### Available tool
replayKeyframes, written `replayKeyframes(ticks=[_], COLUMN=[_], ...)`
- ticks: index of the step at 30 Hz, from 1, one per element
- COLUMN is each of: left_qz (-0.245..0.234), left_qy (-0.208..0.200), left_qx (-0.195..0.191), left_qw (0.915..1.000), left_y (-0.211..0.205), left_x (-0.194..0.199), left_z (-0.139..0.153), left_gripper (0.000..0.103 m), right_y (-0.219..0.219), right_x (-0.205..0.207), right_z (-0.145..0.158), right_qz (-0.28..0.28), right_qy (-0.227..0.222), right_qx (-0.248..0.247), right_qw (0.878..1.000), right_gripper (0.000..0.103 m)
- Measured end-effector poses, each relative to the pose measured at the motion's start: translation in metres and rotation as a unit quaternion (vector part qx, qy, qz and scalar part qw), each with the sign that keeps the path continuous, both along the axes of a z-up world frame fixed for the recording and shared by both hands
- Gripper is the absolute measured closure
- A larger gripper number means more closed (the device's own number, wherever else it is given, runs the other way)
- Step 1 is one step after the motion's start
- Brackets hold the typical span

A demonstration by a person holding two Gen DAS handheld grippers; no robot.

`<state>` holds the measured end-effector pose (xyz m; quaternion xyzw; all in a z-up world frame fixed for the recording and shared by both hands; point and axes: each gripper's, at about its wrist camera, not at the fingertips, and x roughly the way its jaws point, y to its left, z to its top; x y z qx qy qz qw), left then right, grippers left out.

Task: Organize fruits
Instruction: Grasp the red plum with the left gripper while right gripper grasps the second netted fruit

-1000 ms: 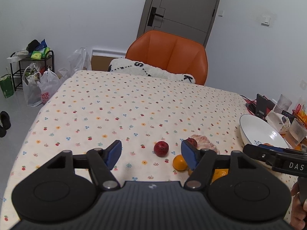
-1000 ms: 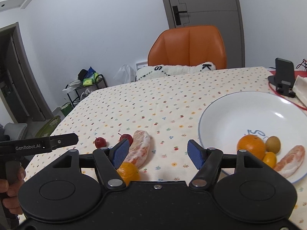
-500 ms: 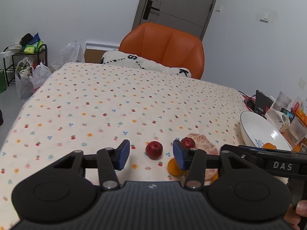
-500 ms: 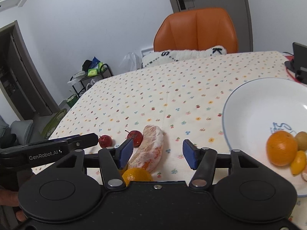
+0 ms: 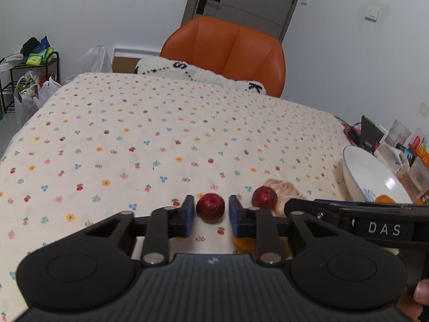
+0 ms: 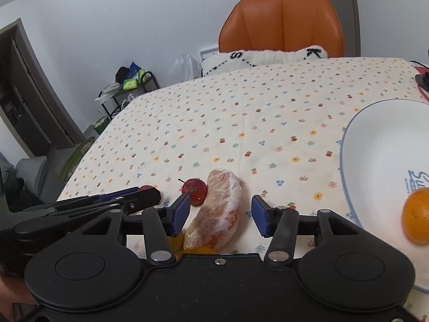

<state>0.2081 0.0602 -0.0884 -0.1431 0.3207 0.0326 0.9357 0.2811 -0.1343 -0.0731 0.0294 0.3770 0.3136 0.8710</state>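
Observation:
A small dark-red fruit (image 5: pixel 210 208) lies on the flowered tablecloth between the fingers of my left gripper (image 5: pixel 211 214). The jaws stand narrowly open, with a thin gap on each side of the fruit. A second red fruit (image 5: pixel 264 198) (image 6: pixel 195 191) rests against a peeled, wrapped pomelo segment (image 6: pixel 214 209) (image 5: pixel 284 190). My right gripper (image 6: pixel 220 213) is open and straddles that segment's near half. An orange (image 6: pixel 198 249) (image 5: pixel 242 242) lies partly hidden under the grippers. The white plate (image 6: pixel 375 147) (image 5: pixel 370 171) at the right holds another orange (image 6: pixel 417 218).
An orange chair (image 5: pixel 228 51) with a white cushion (image 5: pixel 201 73) stands at the table's far edge. A phone stand (image 5: pixel 370 134) and packets crowd the right edge behind the plate. A rack (image 5: pixel 26 80) with bags stands on the floor at left.
My left gripper moved forward around the first red fruit and its jaws narrowed. My right gripper shifted left from the plate to the pomelo segment and narrowed a little.

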Motion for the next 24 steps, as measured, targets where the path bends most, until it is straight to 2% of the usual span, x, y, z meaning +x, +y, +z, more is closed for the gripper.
replayKeyframes(ticks=[9, 16, 18, 24], left_qz=[0.005, 0.011, 0.012, 0.016], left_qy=[-0.01, -0.017, -0.018, -0.024], left_qx=[-0.005, -0.009, -0.008, -0.003], left_qw=[0.9999, 0.9997, 0.9997, 0.9996], left_y=[0.011, 0.015, 0.016, 0.015], left_x=[-0.009, -0.017, -0.02, -0.03], left_z=[0.005, 0.009, 0.011, 0.018], left_gripper=[0.082, 0.082, 0.082, 0.082], right_y=[0.013, 0.022, 0.024, 0.025], right_x=[0.003, -0.005, -0.007, -0.013], right_z=[-0.001, -0.003, -0.003, -0.003], right_qz=[0.007, 0.018, 0.016, 0.014], right_qy=[-0.006, -0.032, -0.042, -0.06], right_qx=[-0.024, -0.055, -0.069, -0.084], right_qw=[1.0, 0.998, 0.997, 0.995], right_gripper=[0.053, 0.053, 0.06, 0.065])
